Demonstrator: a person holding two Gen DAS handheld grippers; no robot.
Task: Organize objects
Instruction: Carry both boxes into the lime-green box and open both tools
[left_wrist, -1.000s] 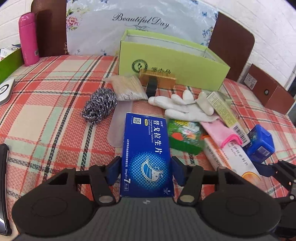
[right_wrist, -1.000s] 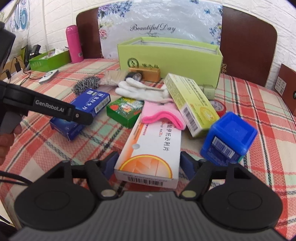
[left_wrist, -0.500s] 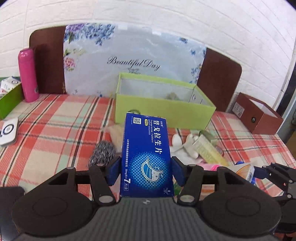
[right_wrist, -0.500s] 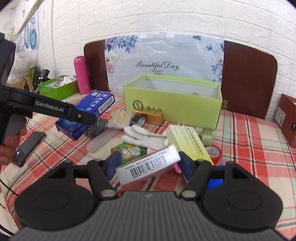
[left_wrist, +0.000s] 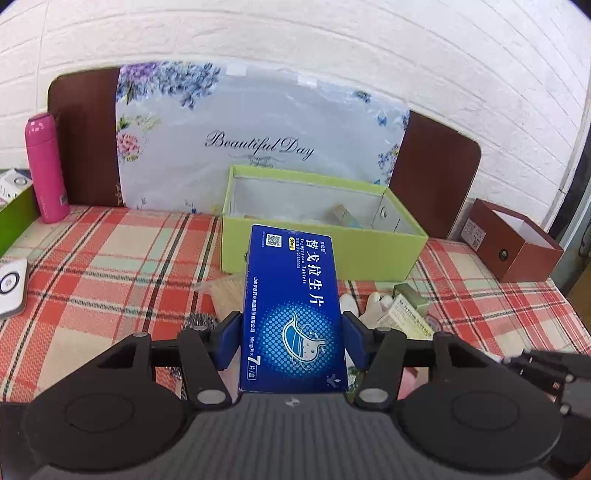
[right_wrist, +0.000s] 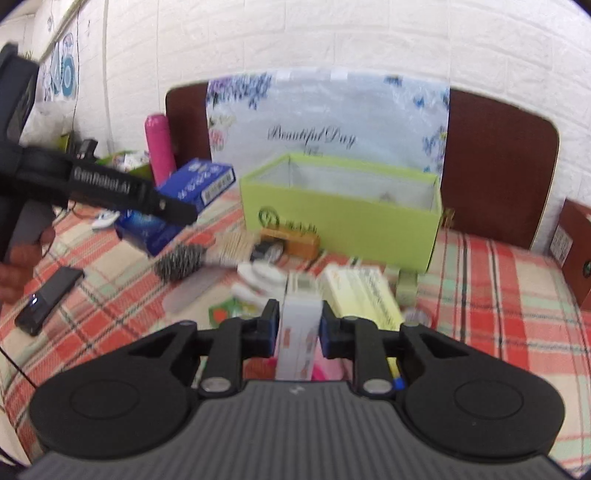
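My left gripper (left_wrist: 291, 341) is shut on a blue medicine box (left_wrist: 291, 306) and holds it flat in the air, pointing at the open lime-green box (left_wrist: 321, 254) at the back of the table. In the right wrist view the left gripper (right_wrist: 177, 212) and its blue box (right_wrist: 201, 184) hang left of the green box (right_wrist: 343, 218). My right gripper (right_wrist: 295, 326) is shut on a white-and-orange medicine box (right_wrist: 299, 332), held on its narrow edge above the clutter.
On the plaid tablecloth (left_wrist: 110, 266) lie white gloves (right_wrist: 258, 275), a steel scourer (right_wrist: 181, 260), a pale yellow box (right_wrist: 364, 295), a wooden block (right_wrist: 291, 240), a phone (right_wrist: 48, 295). A pink bottle (left_wrist: 46, 170) stands far left, a brown box (left_wrist: 517, 247) right.
Both grippers have lifted their boxes off the table and risen. The right gripper's white box has turned from flat onto its narrow edge.
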